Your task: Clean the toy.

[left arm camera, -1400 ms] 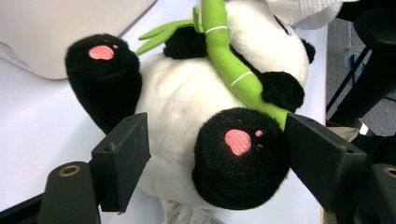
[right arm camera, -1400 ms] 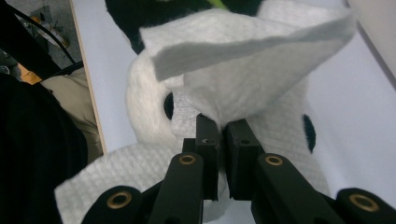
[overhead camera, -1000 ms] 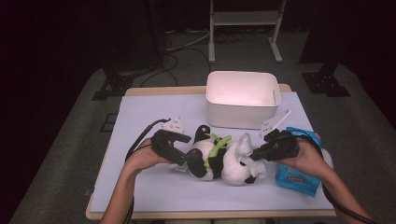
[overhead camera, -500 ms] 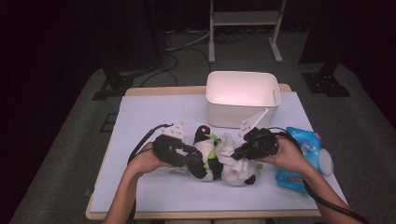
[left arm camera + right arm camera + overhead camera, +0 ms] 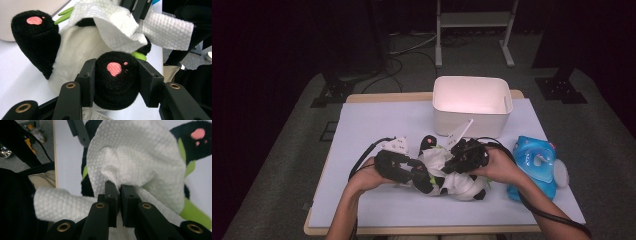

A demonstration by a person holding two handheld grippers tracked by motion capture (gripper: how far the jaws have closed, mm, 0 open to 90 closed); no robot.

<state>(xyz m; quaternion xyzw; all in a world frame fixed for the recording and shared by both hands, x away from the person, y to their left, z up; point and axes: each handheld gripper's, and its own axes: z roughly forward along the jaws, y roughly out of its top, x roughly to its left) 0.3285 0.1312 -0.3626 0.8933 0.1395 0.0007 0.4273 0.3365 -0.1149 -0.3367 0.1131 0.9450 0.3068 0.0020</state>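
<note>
**Panda toy gripped and wiped mid-table**

The panda toy (image 5: 447,177) lies before the white bin (image 5: 472,105). The left gripper (image 5: 113,82) has just closed on its black paw (image 5: 115,75), pink pad visible close up. The right gripper (image 5: 118,195) pinches a white cloth (image 5: 140,157) draped over the toy

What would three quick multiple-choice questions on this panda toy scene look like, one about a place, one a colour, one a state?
1. Where is the white bin?
A. behind the panda toy
B. on the floor
C. at the table's near left corner

2. What colour is the patch on the black paw that the left gripper holds?
A. blue
B. pink
C. yellow

3. What is the right gripper doing?
A. standing wide open
B. clamping the bin's rim
C. pinching the white cloth

Answers: 1 A, the bin stands farther back on the table than the toy. 2 B, a pink patch shows between the jaws. 3 C, cloth is bunched between the closed jaws.
</note>
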